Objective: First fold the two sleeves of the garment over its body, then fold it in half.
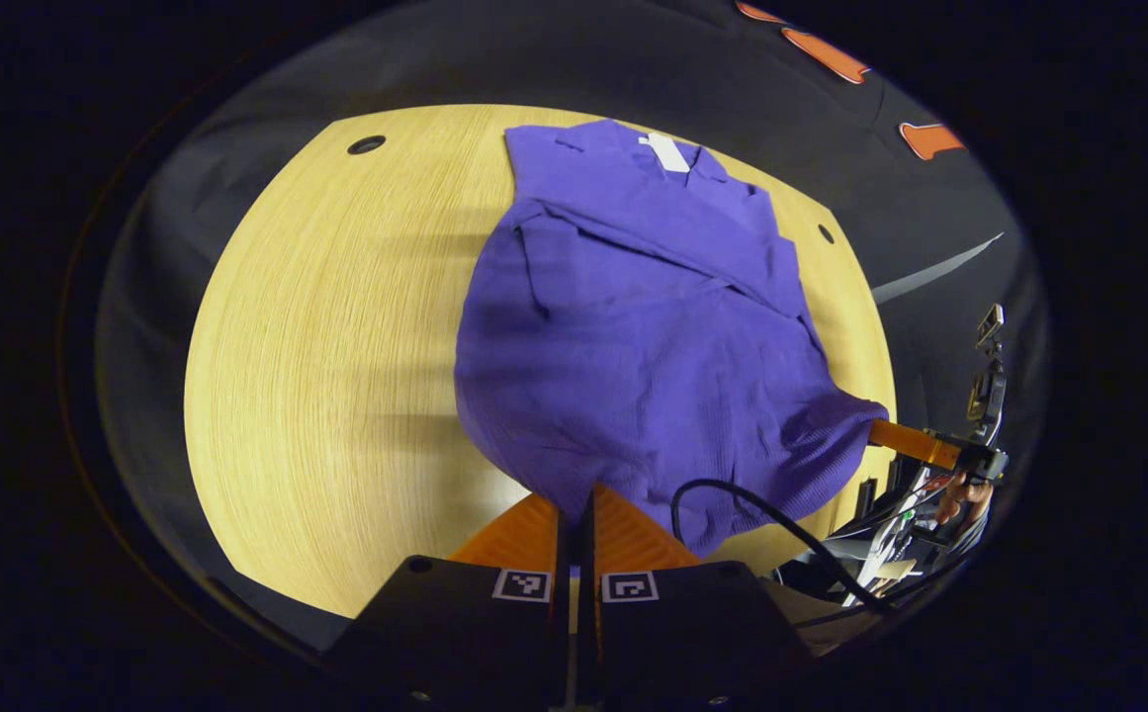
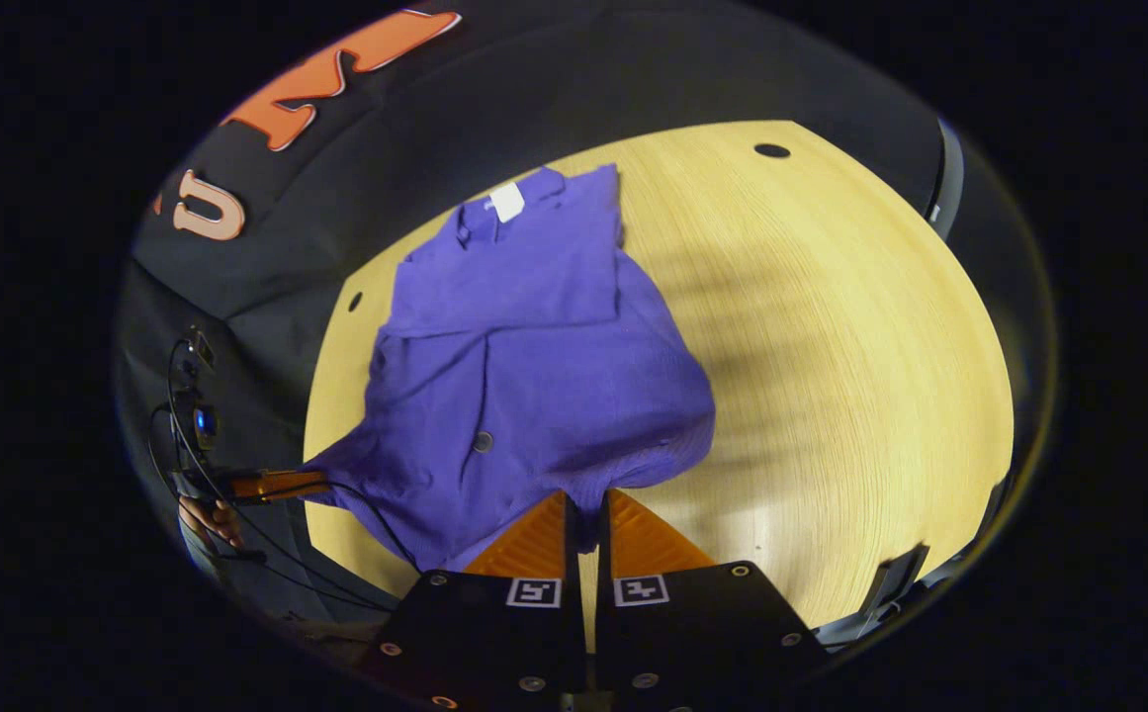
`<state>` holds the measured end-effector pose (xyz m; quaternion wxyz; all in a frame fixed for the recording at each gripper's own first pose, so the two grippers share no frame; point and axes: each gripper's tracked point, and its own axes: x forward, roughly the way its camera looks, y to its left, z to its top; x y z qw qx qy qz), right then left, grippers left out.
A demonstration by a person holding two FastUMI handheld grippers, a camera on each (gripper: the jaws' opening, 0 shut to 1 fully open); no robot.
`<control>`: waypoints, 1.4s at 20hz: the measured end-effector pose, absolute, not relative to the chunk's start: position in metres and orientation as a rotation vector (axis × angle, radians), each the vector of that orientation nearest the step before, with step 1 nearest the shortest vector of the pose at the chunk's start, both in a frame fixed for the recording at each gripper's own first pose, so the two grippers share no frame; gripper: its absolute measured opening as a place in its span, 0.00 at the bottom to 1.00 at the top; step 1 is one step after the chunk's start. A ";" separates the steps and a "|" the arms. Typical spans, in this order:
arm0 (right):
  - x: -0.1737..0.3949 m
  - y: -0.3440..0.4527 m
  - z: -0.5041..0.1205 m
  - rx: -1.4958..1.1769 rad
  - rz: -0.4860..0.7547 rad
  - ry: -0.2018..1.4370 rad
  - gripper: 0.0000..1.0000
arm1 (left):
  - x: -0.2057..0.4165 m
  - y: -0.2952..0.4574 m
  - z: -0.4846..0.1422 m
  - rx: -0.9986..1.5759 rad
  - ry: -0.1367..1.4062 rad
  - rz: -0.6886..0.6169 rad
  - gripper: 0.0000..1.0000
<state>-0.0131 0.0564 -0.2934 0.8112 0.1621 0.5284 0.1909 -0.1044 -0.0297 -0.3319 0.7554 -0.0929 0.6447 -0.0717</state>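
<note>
Garment point(image 1: 633, 336) hem pinched between both closed hand-held grippers, left point(image 1: 578, 514) and right point(image 2: 585, 519), lifted off table point(image 1: 336, 346)

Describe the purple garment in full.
The garment is purple knit-looking cloth with a collar and a white neck tag. It lies on the wooden table, collar end far, both sleeves folded across the body. Its near hem is lifted off the table: the left claw pinches one corner, the right claw the other.

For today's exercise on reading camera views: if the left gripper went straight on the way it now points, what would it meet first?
The purple garment: the left gripper already pinches its near hem, and the cloth stretches ahead over the wooden table. Depth is uncertain.
</note>
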 end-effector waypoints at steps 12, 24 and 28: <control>0.105 0.061 -0.204 0.285 0.444 0.902 0.05 | 0.044 -0.030 -0.257 -0.104 1.199 -0.197 0.05; 0.262 0.091 -0.196 0.241 0.413 0.839 0.05 | 0.201 -0.019 -0.262 -0.005 1.053 -0.129 0.05; 0.311 0.094 -0.211 0.263 0.378 0.847 0.04 | 0.244 -0.009 -0.279 0.094 0.975 -0.064 0.05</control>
